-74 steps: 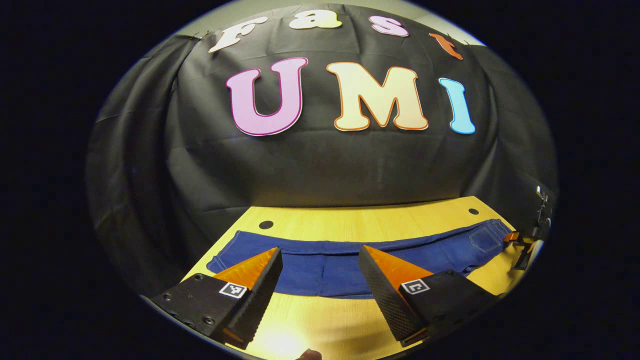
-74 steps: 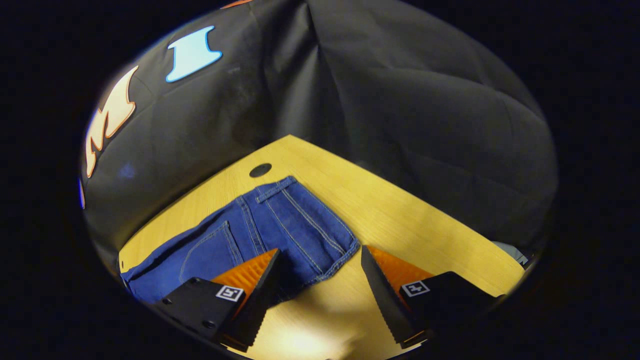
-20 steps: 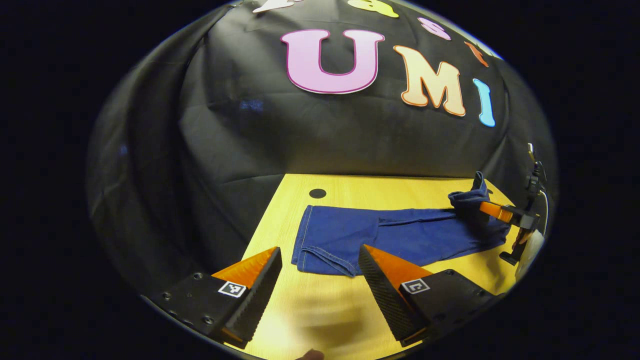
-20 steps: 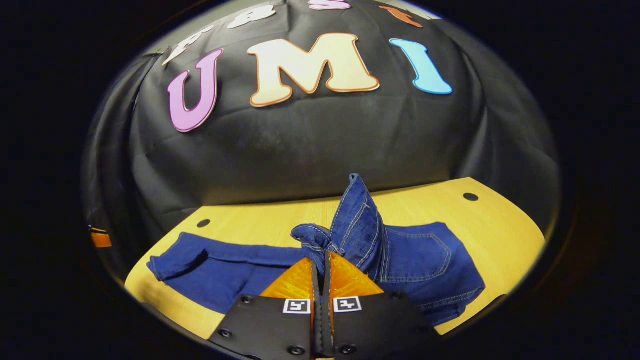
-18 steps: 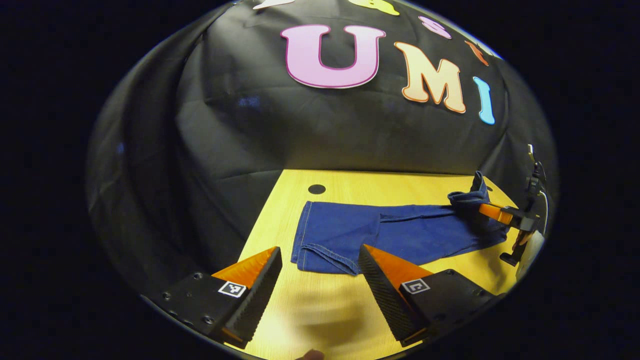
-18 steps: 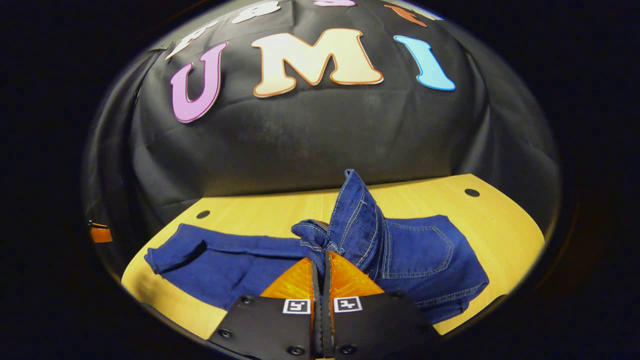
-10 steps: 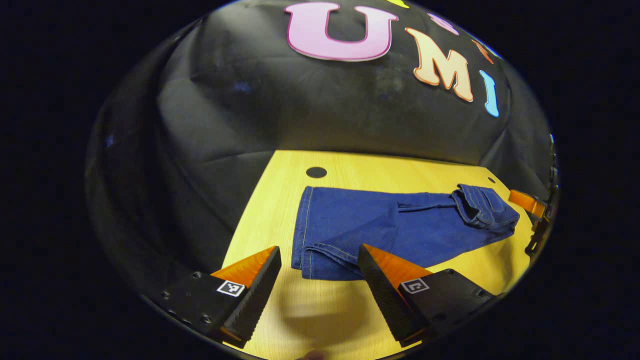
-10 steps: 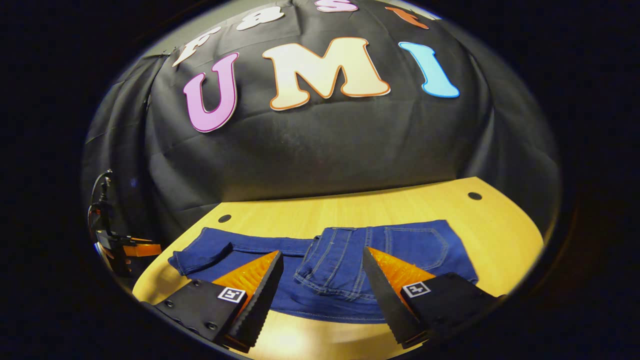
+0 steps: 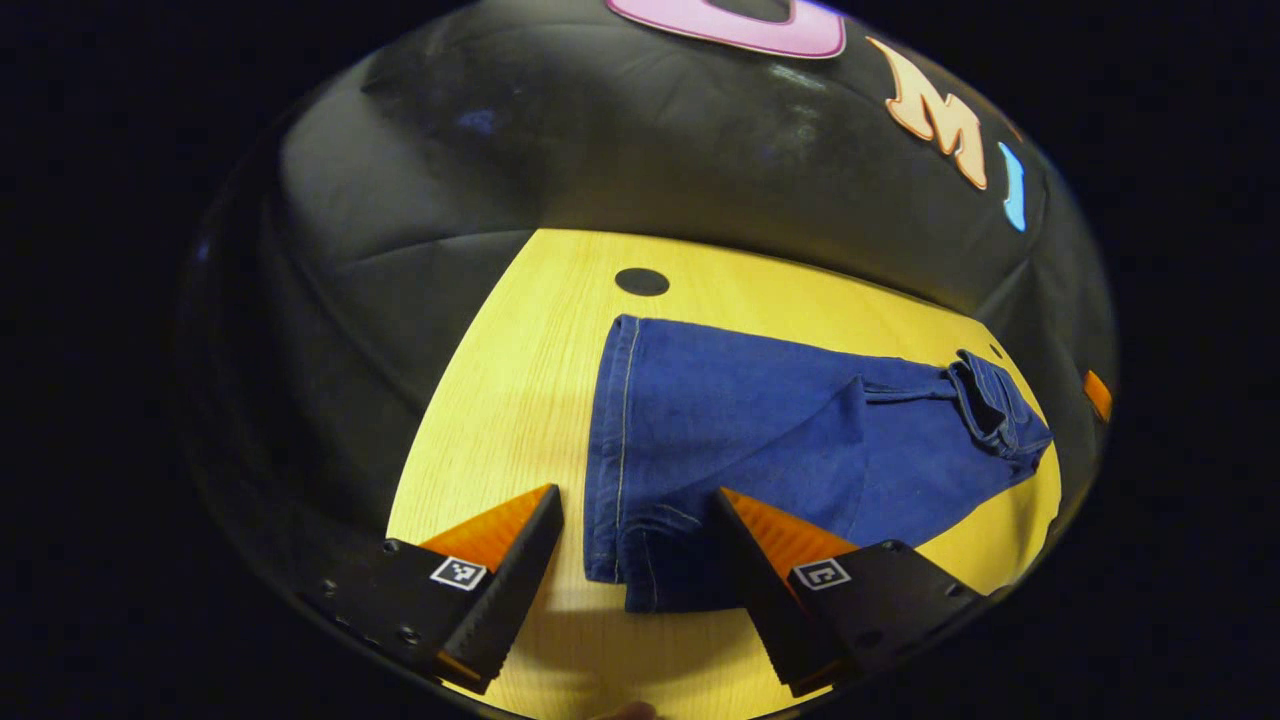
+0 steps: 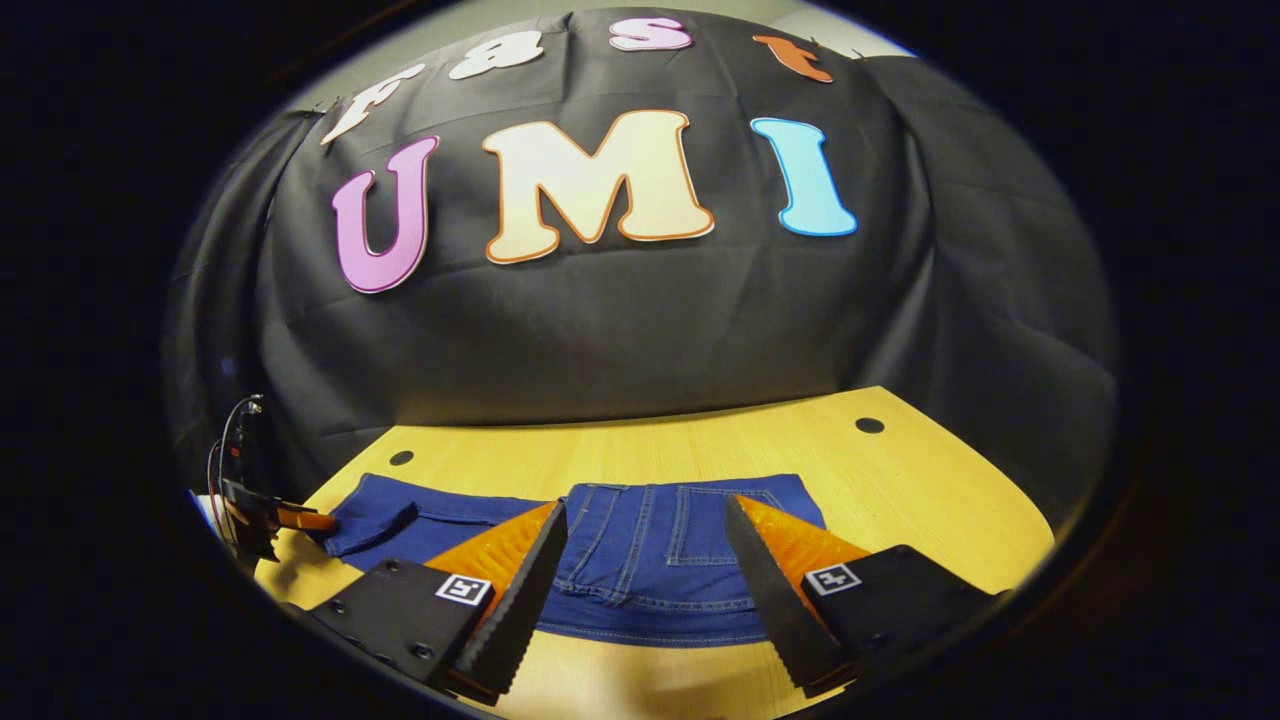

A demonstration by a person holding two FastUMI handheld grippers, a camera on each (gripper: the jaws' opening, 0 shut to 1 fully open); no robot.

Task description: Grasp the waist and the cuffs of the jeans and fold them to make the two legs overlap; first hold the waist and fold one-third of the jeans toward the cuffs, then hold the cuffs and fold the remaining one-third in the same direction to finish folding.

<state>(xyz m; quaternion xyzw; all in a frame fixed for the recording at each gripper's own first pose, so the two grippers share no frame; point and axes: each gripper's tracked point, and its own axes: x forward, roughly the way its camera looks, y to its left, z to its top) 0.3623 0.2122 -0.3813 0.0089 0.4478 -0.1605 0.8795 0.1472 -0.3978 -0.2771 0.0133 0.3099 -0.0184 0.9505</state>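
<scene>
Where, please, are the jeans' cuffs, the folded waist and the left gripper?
cuffs (image 9: pixel 615 450), left gripper view, on the stitched hem edge.
waist (image 10: pixel 650 560), right gripper view, on the folded-over denim with seams.
left gripper (image 9: pixel 635 540), left gripper view, midway between its open fingertips.

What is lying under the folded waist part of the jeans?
Under the folded waist part more denim of the jeans lies on the wooden table. The layers below it are covered.

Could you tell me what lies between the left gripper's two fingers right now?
In the left gripper view, the jeans' cuff end lies on the table between the open left gripper's fingers.
</scene>
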